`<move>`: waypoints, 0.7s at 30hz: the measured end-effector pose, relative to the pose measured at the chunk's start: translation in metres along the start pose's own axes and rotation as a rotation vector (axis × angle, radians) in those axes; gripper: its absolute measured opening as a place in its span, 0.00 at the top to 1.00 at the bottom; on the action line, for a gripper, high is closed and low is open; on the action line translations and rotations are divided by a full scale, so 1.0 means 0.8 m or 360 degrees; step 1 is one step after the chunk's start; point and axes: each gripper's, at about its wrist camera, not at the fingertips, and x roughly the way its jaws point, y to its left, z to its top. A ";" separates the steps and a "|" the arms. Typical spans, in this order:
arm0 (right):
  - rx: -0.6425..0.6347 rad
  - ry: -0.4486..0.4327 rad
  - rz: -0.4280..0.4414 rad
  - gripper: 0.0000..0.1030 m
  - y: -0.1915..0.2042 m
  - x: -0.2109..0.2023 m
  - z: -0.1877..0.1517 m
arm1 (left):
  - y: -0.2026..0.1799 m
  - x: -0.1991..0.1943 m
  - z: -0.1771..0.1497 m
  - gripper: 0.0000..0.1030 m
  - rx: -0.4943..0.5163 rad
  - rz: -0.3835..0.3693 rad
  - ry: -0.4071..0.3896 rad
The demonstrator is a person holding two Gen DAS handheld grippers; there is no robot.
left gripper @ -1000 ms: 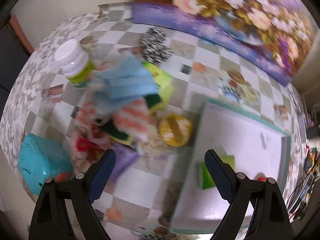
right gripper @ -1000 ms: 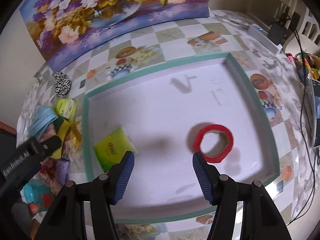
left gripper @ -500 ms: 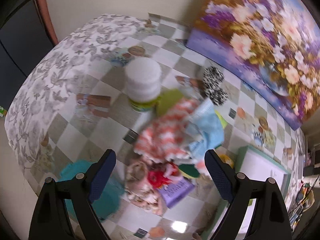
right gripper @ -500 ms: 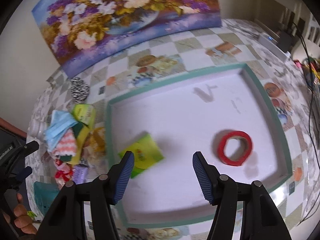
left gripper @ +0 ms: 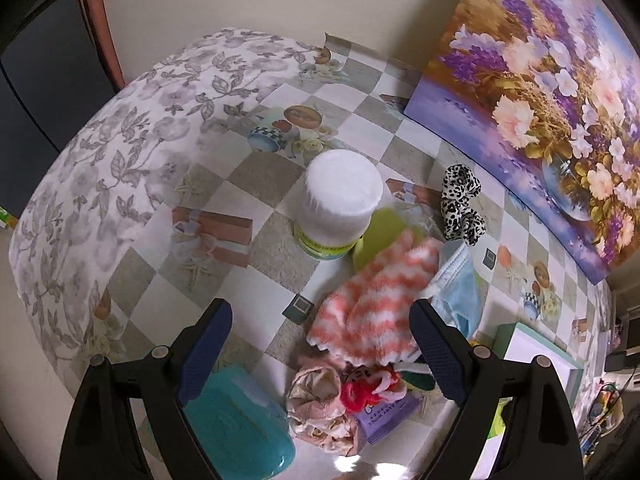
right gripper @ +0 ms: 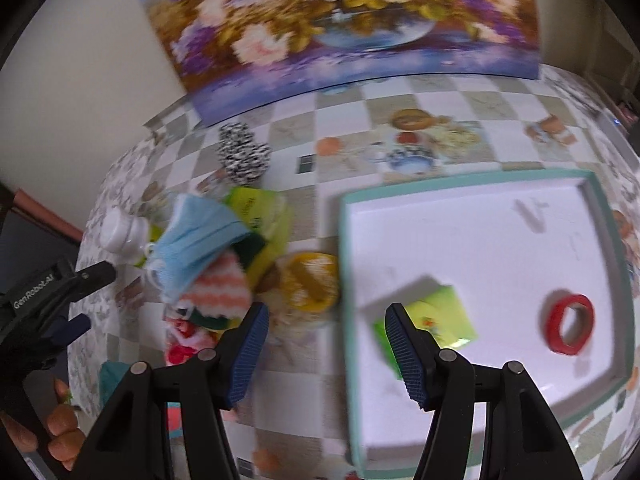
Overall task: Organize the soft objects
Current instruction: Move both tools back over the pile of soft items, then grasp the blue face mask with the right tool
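Two grippers are in our hands, both spread wide and holding nothing. Our left gripper (left gripper: 320, 348) hangs over a heap of soft things on the checked tablecloth (left gripper: 256, 176): one fluffy orange-and-white striped cloth (left gripper: 372, 304) sits on top between its fingers, with one pale blue face mask (left gripper: 460, 292) at three o'clock from it, touching. At six o'clock from the cloth lie one red fuzzy scrunchie (left gripper: 360, 392), one beige fabric scrunchie (left gripper: 316, 400) and one purple packet (left gripper: 386, 412) on which we read "BABY WIPES". One white-capped jar (left gripper: 340, 204) stands at eleven o'clock, and one leopard-print scrunchie (left gripper: 460, 204) at one o'clock, apart from the heap. One teal plastic case (left gripper: 236, 420) lies at seven o'clock.

Our right gripper (right gripper: 324, 352) hovers across the near-left rim of the white tray with a teal rim (right gripper: 600, 216). Inside lie one green tissue packet (right gripper: 440, 316) and one red tape roll (right gripper: 572, 324), well apart. "GenRobot.AI" shows on the left gripper's arm at nine o'clock in that view.
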 end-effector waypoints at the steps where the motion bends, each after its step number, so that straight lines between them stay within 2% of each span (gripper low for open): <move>1: -0.0005 0.0013 0.0001 0.37 0.007 0.003 0.003 | 0.001 0.002 0.004 0.12 -0.0005 -0.0020 0.0005; 7: -0.0040 0.0055 -0.0014 0.37 0.036 0.017 0.023 | 0.003 0.003 0.020 0.12 -0.0013 -0.0036 -0.0016; 12: -0.0069 0.0037 0.0080 0.36 0.060 0.019 0.041 | 0.007 0.008 0.028 0.12 -0.0028 -0.0018 -0.0024; 21: -0.0149 0.0003 0.0171 0.33 0.104 0.034 0.054 | 0.019 0.024 0.030 0.12 -0.0076 0.0000 0.0019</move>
